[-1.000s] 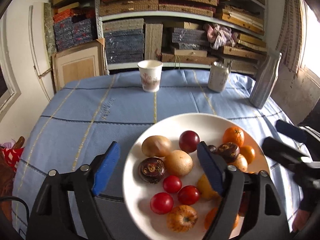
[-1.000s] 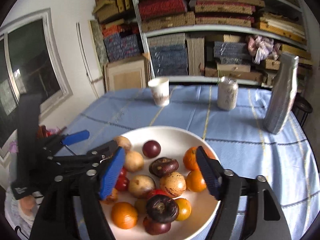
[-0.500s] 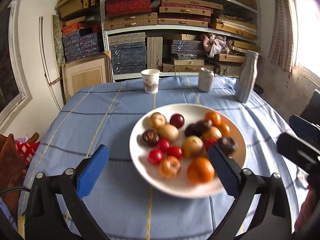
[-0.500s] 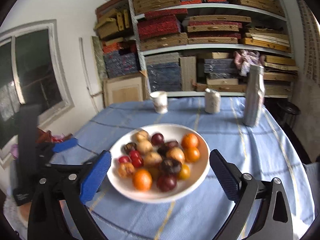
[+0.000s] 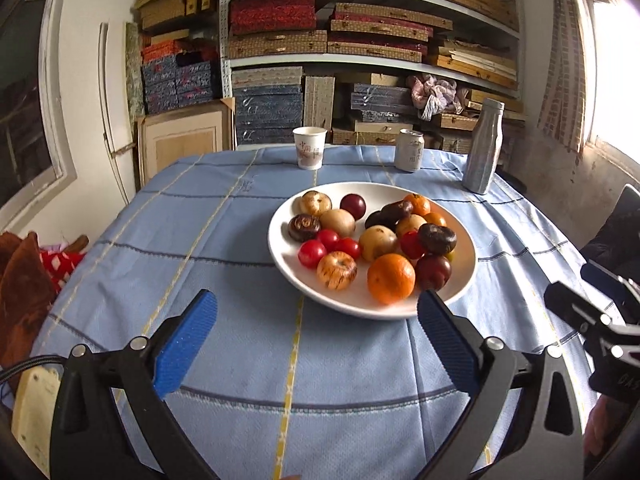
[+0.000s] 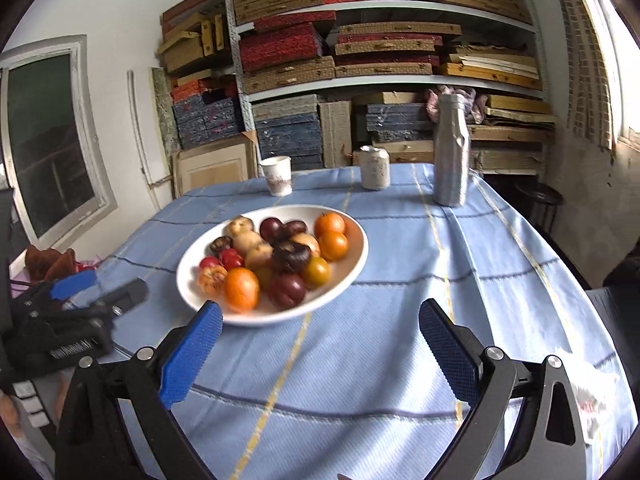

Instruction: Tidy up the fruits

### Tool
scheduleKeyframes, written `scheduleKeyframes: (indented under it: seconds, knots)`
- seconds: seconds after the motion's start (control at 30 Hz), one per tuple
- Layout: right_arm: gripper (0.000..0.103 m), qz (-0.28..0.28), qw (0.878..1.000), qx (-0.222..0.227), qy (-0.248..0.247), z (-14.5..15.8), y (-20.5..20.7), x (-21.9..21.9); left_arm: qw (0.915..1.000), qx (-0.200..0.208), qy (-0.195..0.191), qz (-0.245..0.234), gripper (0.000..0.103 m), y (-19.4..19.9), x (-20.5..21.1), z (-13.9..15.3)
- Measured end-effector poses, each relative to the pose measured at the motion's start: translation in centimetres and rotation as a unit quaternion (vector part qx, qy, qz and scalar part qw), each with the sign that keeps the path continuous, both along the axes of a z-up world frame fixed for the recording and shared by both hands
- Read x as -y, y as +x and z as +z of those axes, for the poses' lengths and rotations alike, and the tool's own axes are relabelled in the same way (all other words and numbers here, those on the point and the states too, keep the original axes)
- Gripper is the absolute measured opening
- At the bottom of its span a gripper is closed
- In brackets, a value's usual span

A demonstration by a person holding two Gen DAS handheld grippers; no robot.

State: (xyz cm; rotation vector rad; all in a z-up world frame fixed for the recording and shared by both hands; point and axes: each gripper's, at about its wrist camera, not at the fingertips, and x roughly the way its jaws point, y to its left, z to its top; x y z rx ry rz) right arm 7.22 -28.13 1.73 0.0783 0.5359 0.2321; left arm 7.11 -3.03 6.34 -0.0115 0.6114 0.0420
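Both grippers, left [image 5: 316, 324] and right [image 6: 320, 330], fingers having just spread wide, empty, above table [image 5: 248, 360]; fruit plate [image 5: 464, 280] at 12 o'clock.

Black left gripper [image 5: 316, 336] frame, blue ribbed jaws, silver screws.

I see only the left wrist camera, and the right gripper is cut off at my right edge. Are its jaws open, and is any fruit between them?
Observer: The right gripper is wide open; its jaws have just been opening, and no fruit is between them.
Operator: Does anything lie on the cloth to its right?
Observer: Yes. A white packet with red print lies on the tablecloth near the table's edge. I cannot tell what it is.
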Motion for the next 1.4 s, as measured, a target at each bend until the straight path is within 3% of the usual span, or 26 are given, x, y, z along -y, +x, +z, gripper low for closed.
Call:
scheduleKeyframes:
  seconds: [0.33, 1.4]
  knots:
    - [0.099, 0.01, 1.0, 0.0, -0.018, -1.1, -1.2, -0.5, 0.9992, -0.002, -0.012, -0.037, 0.098, -0.5, 0.2, 0.0]
    - [0.099, 0.027, 0.999, -0.01, -0.029, -1.6, -1.7, -2.1, 0.9986, 0.007, 0.02, -0.048, 0.098, -1.0, 1.5, 0.0]
